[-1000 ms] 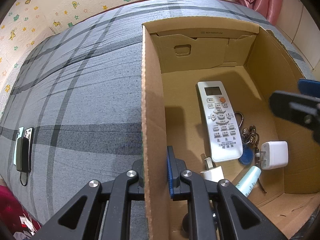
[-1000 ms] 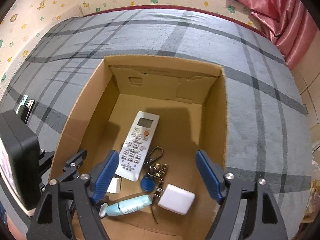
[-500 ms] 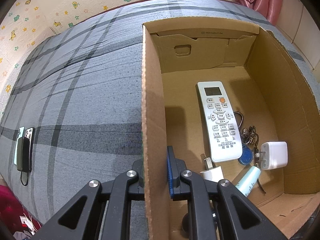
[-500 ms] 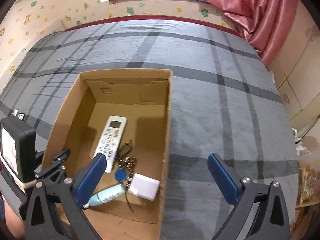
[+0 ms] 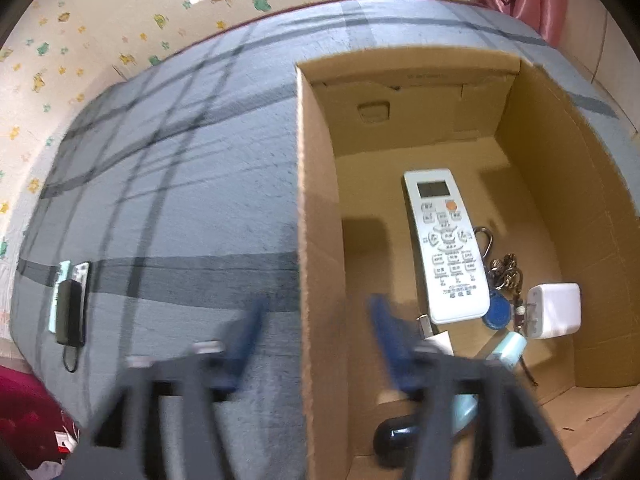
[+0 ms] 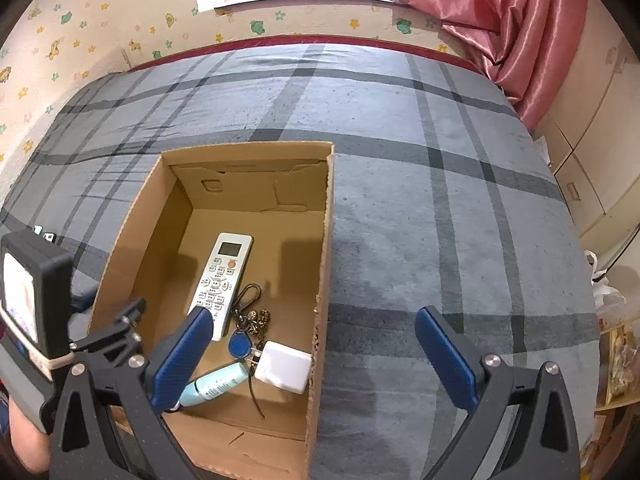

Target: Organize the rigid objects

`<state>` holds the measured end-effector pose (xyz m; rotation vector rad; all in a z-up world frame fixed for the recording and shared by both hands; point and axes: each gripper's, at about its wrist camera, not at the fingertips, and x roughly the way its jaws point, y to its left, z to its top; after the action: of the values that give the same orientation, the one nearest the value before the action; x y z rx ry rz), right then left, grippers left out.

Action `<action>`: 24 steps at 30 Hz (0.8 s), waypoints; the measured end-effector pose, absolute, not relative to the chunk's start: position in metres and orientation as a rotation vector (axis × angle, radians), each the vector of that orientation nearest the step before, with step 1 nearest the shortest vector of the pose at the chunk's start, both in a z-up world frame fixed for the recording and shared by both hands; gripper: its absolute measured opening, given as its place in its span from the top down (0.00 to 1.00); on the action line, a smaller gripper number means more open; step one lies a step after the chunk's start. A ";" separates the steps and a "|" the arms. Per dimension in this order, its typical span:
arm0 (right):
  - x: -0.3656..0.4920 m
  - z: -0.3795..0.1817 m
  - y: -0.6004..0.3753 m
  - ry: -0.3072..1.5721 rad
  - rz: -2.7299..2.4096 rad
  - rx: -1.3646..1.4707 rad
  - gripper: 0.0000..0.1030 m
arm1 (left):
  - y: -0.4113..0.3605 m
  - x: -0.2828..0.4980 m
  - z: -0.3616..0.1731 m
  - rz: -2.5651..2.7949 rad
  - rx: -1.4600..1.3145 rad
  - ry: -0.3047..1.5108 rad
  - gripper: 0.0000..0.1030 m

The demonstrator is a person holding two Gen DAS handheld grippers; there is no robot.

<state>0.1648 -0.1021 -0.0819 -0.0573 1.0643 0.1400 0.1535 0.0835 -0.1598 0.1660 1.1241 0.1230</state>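
An open cardboard box (image 5: 316, 240) sits on the bed and holds a white remote (image 5: 444, 240), a white charger (image 5: 554, 310), a key bunch (image 5: 504, 276) with a blue tag, a teal tube (image 5: 508, 348) and a small white plug (image 5: 436, 340). My left gripper (image 5: 316, 308) is blurred and its jaws are opening. They straddle the box's left wall without pressing on it. My right gripper (image 6: 312, 316) stands wide open above the box's right wall (image 6: 324, 280), one finger over the remote (image 6: 222, 280), the other over the bedcover.
The grey plaid bedcover (image 6: 440, 220) spreads all around the box. Two phones (image 5: 70, 304) lie on it far left. A black round object (image 5: 396, 436) sits in the box's near corner. A pink curtain (image 6: 500, 20) and cabinets (image 6: 592, 160) are at the right.
My left gripper's jaws have come apart off the box's left wall. My right gripper has shifted right and up, from over the box's inside to over its right wall, and has opened wider.
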 end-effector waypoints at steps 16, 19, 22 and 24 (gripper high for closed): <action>0.109 -0.027 -0.133 0.979 0.113 -0.012 0.00 | 0.053 0.085 -0.069 0.109 0.088 0.989 0.00; 0.098 -0.017 -0.140 0.954 0.094 -0.010 0.00 | 0.049 0.072 -0.056 0.130 0.083 0.965 0.00; 0.084 -0.007 -0.146 0.931 0.076 -0.014 0.00 | 0.047 0.059 -0.042 0.118 0.056 0.936 0.00; 0.074 -0.001 -0.149 0.917 0.071 -0.012 0.00 | 0.043 0.050 -0.033 0.115 0.059 0.923 0.00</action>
<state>0.0742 -0.1491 -0.0011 -0.0123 0.9170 0.0714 0.0496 0.0425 -0.0334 0.0591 0.9235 0.1149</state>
